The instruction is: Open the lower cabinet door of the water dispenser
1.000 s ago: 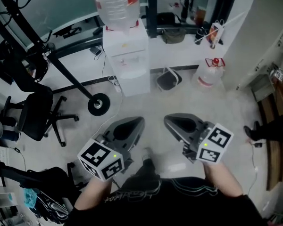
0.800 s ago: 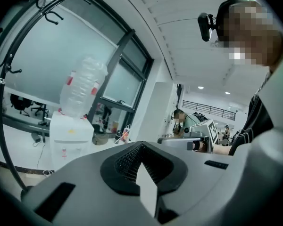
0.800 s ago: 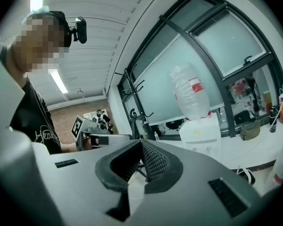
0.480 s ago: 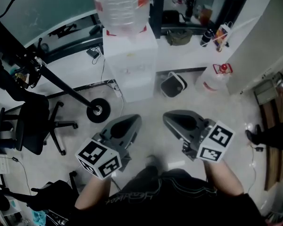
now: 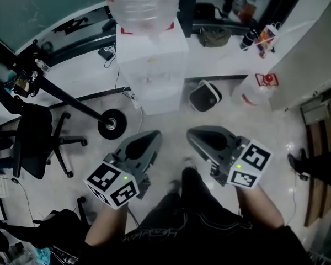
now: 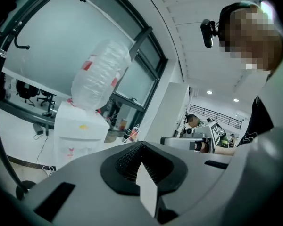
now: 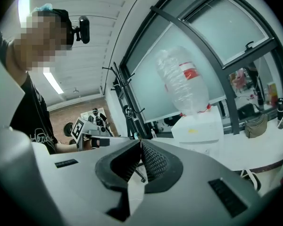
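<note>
The white water dispenser (image 5: pixel 151 59) stands ahead on the floor with a clear bottle (image 5: pixel 139 4) upside down on top. Its lower cabinet door (image 5: pixel 161 99) is closed, seen steeply from above. My left gripper (image 5: pixel 152 137) and right gripper (image 5: pixel 193 134) hover side by side over the floor, a good way short of the dispenser, both pointing at it. Both are shut with nothing between the jaws. The left gripper view shows its tips (image 6: pixel 141 144) met, with the dispenser (image 6: pixel 78 135) at far left. In the right gripper view the tips (image 7: pixel 140 141) are also met, and the dispenser (image 7: pixel 200 128) sits at right.
A black office chair (image 5: pixel 36 139) and a black stand with a wheel (image 5: pixel 111 123) stand at the left. A small dark bin (image 5: pixel 205 95) and a red-capped water jug (image 5: pixel 257 90) sit right of the dispenser. A white ledge (image 5: pixel 231 59) runs behind.
Both grippers and the view have moved forward toward the dispenser, which now looks larger and nearer. The jaws stayed shut.
</note>
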